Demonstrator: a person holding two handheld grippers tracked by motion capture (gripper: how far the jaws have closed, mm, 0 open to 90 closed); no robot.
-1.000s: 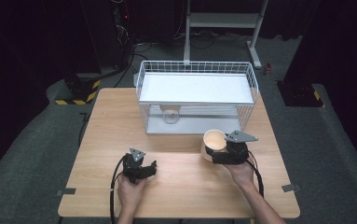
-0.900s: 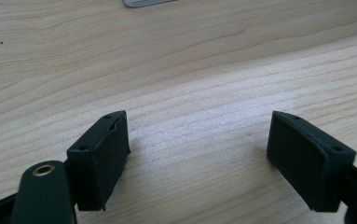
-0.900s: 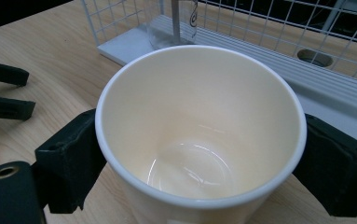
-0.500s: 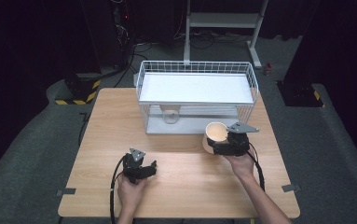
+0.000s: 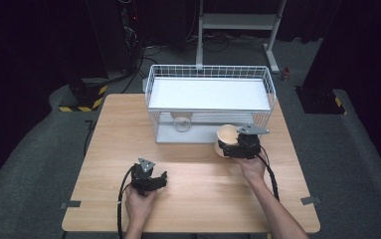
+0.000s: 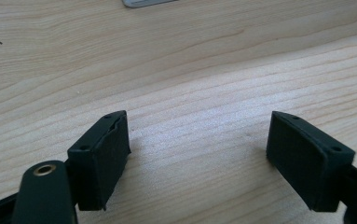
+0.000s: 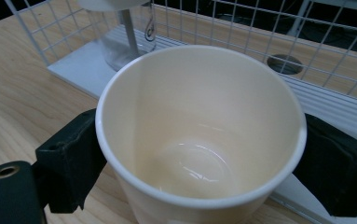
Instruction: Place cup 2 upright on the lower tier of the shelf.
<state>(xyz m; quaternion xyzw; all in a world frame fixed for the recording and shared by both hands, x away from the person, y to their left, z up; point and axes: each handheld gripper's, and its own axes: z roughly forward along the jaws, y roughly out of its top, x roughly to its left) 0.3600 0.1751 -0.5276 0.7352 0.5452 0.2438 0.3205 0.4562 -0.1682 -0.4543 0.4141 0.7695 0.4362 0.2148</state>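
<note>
Right tongs (image 5: 230, 148) are clamped on the cream paper cup (image 7: 199, 135), one black pad on each side of its wall, and since a second ago we have carried it across the table (image 5: 103, 149) toward the white wire rack (image 5: 209, 74), so the cup now hangs just ahead of the tongs at the rack's lower shelf. Left tongs (image 6: 197, 154) rest spread apart over bare wood with nothing between them. We judge the cup is about to be placed in the rack.
</note>
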